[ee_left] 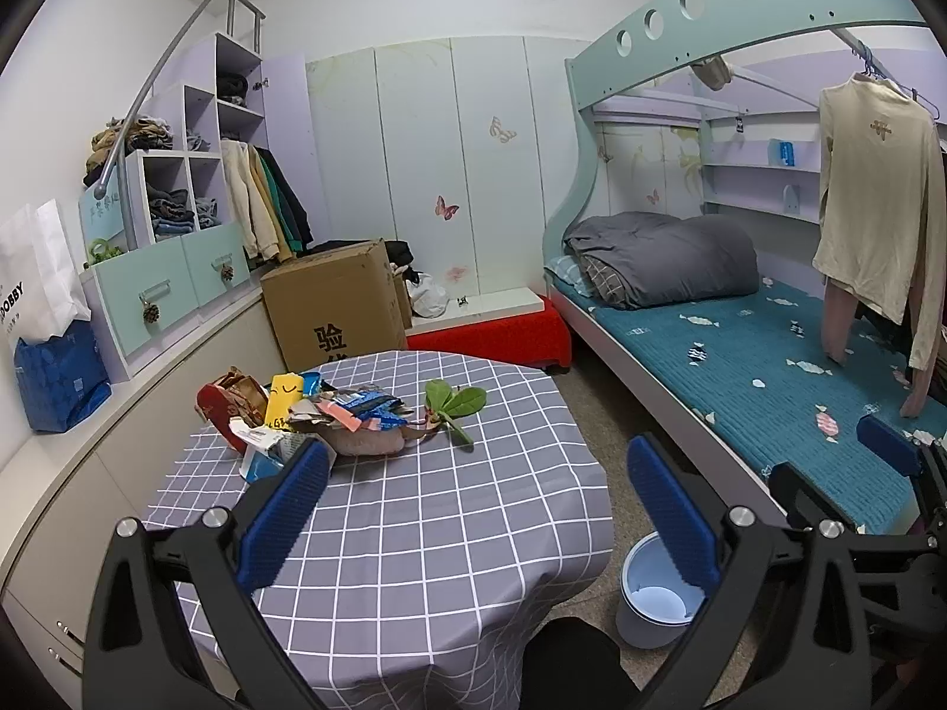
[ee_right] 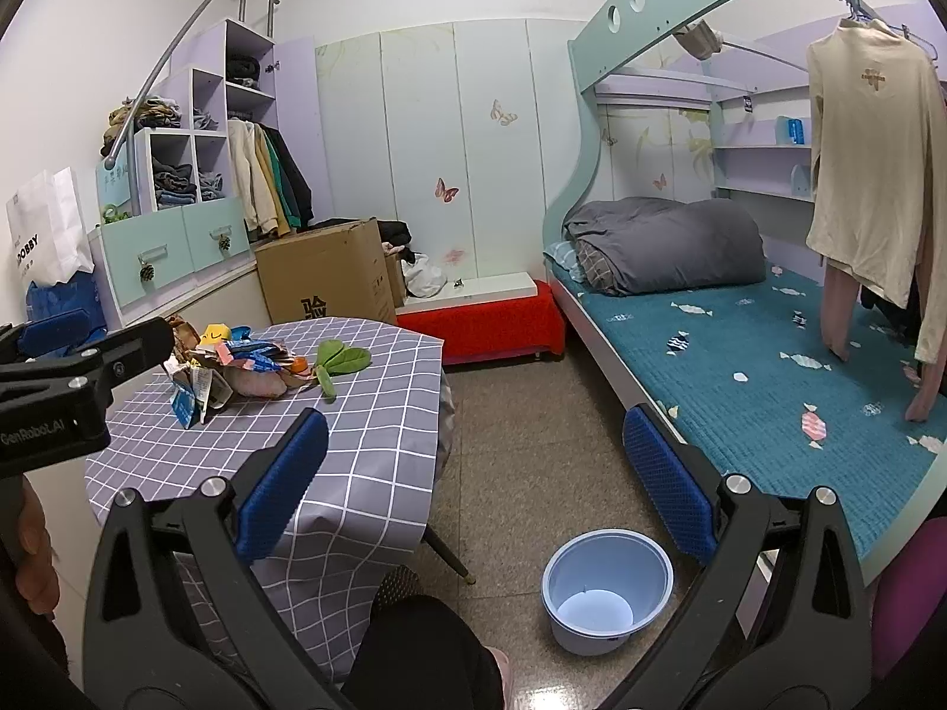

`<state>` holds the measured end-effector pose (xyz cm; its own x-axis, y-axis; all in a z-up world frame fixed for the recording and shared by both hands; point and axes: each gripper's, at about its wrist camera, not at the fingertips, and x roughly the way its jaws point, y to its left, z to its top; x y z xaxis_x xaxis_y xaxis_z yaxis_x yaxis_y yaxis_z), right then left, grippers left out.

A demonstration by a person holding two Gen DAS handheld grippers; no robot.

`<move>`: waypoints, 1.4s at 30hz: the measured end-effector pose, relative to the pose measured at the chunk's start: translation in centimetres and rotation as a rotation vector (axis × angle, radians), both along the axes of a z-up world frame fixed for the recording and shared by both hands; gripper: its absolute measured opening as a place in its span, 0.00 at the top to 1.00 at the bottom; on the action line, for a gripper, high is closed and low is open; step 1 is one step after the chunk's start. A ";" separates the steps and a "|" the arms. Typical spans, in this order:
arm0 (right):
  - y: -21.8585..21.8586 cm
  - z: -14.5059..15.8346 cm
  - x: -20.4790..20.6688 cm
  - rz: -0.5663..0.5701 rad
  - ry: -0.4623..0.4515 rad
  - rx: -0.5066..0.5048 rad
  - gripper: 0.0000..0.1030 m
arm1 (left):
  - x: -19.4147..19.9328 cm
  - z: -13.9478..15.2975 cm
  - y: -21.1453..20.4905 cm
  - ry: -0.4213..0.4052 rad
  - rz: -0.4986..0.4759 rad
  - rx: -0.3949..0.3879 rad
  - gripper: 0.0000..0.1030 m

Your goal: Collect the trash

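Both my grippers, left and right, fingers wide, empty. Heap of crumpled colourful paper wrappers on grey checked tabletop; probably light, floppy, pinch edges.

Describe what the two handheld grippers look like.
Both are black plastic frames with triangular cut-outs and round silver bolts at the joints. The left gripper and right gripper each carry two fingers faced with textured blue pads. In the right wrist view, the left gripper's body shows white lettering, "GenRoboLAI" as far as it reads. No cables show.
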<state>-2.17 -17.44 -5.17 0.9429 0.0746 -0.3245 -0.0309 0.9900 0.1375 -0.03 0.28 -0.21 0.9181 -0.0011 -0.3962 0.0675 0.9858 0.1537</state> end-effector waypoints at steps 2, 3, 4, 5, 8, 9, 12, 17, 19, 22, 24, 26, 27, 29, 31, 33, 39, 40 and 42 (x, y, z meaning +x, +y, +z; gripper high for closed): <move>0.0 0.0 0.0 0.002 0.002 0.001 0.05 | 0.0 0.0 -0.1 0.000 -0.001 0.001 0.04; 0.0 0.0 0.0 0.001 0.001 0.001 0.05 | -0.1 0.1 -0.1 0.001 -0.002 0.002 0.04; 0.0 0.0 0.0 0.001 0.001 0.002 0.05 | -0.1 0.0 -0.1 0.000 -0.001 0.002 0.04; 0.0 0.0 0.0 0.002 0.002 0.002 0.05 | -0.1 0.1 -0.1 0.000 -0.002 0.001 0.04; 0.0 0.0 0.0 0.001 0.003 0.001 0.05 | -0.1 0.1 -0.2 0.001 -0.001 0.001 0.04; 0.0 0.0 0.0 0.001 0.003 0.001 0.05 | -0.1 0.1 -0.2 0.001 -0.001 0.003 0.04; -0.1 0.1 0.1 0.001 0.003 0.003 0.05 | -0.1 0.1 -0.2 0.000 -0.001 0.003 0.04; -0.1 0.1 0.1 0.002 0.003 0.003 0.05 | -0.1 0.1 -0.2 0.001 -0.001 0.003 0.04; -0.1 0.1 0.1 0.002 0.004 0.004 0.05 | -0.1 0.1 -0.2 0.000 0.000 0.004 0.04; 0.1 0.0 0.1 0.002 0.004 0.004 0.05 | -0.1 0.1 -0.2 0.000 -0.001 0.002 0.04; 0.1 0.0 0.1 0.003 0.004 0.004 0.05 | -0.1 0.1 -0.2 0.001 -0.002 0.003 0.04; 0.1 0.0 0.1 0.001 0.005 0.003 0.05 | -0.1 0.1 -0.2 0.002 -0.002 0.004 0.04; 0.1 0.0 0.1 0.000 0.005 0.003 0.05 | -0.1 0.1 -0.2 0.001 -0.002 0.004 0.04; 0.2 -0.3 0.2 0.001 0.006 0.005 0.05 | -0.1 0.1 -0.6 0.003 -0.003 0.007 0.04; 0.2 -0.3 0.2 0.000 0.006 0.003 0.05 | -0.1 0.1 -0.5 0.002 -0.004 0.005 0.04; 0.2 -0.3 0.2 0.000 0.006 0.003 0.05 | -0.1 0.1 -0.5 0.002 -0.005 0.005 0.04; 0.3 -0.4 0.1 0.000 0.010 0.004 0.05 | -0.1 0.1 -0.6 0.002 -0.005 0.007 0.04; 0.3 -0.3 0.1 0.001 0.009 0.005 0.05 | -0.1 0.1 -0.6 0.002 -0.005 0.006 0.04; 0.4 -0.4 0.1 0.002 0.010 0.006 0.05 | -0.1 0.1 -0.6 0.002 -0.004 0.007 0.04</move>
<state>-2.03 -17.00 -5.58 0.9394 0.0785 -0.3337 -0.0315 0.9891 0.1440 -0.12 -0.33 -0.11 0.9174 -0.0024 -0.3980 0.0720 0.9845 0.1601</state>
